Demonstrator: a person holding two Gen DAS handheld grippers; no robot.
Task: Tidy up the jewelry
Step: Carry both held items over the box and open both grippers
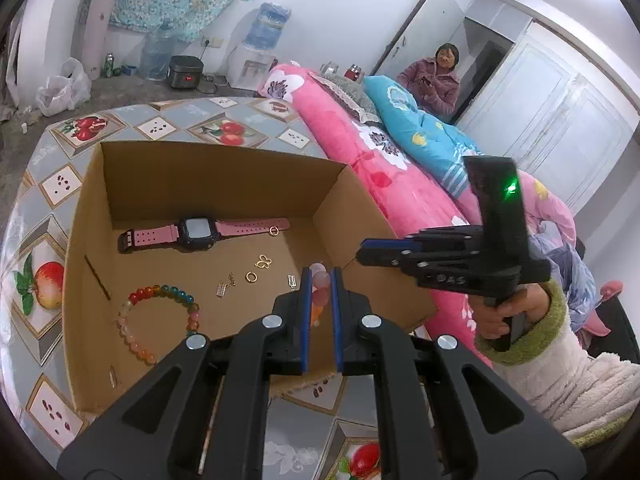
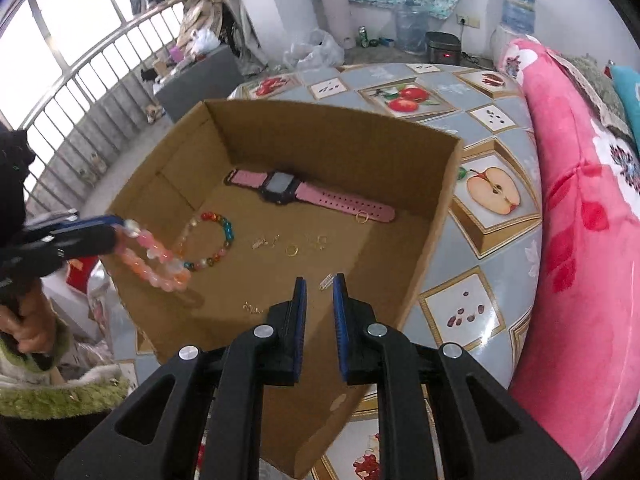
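Observation:
An open cardboard box (image 1: pixel 224 172) (image 2: pixel 448 200) stands on the fruit-patterned table. Inside lie a pink-strapped watch (image 1: pixel 196 232) (image 2: pixel 280 184), a multicoloured bead bracelet (image 1: pixel 160 320) (image 2: pixel 218 240), gold rings (image 1: pixel 251 277) (image 2: pixel 292 250) and small charms (image 1: pixel 264 262). My left gripper (image 1: pixel 321 276) (image 2: pixel 120 226) is shut on a pink bead bracelet (image 1: pixel 320 288) (image 2: pixel 156 258), which hangs above the box's near side. My right gripper (image 2: pixel 320 280) (image 1: pixel 362 250) has a narrow gap between its jaws and holds nothing, above the box's right part.
A pink quilt (image 1: pixel 360 152) (image 2: pixel 580 200) and a blue quilt (image 1: pixel 420 120) lie on the bed beside the table. A person (image 1: pixel 436 80) stands at the back by white cupboards. A water dispenser (image 1: pixel 260 40) and bottles stand on the floor beyond.

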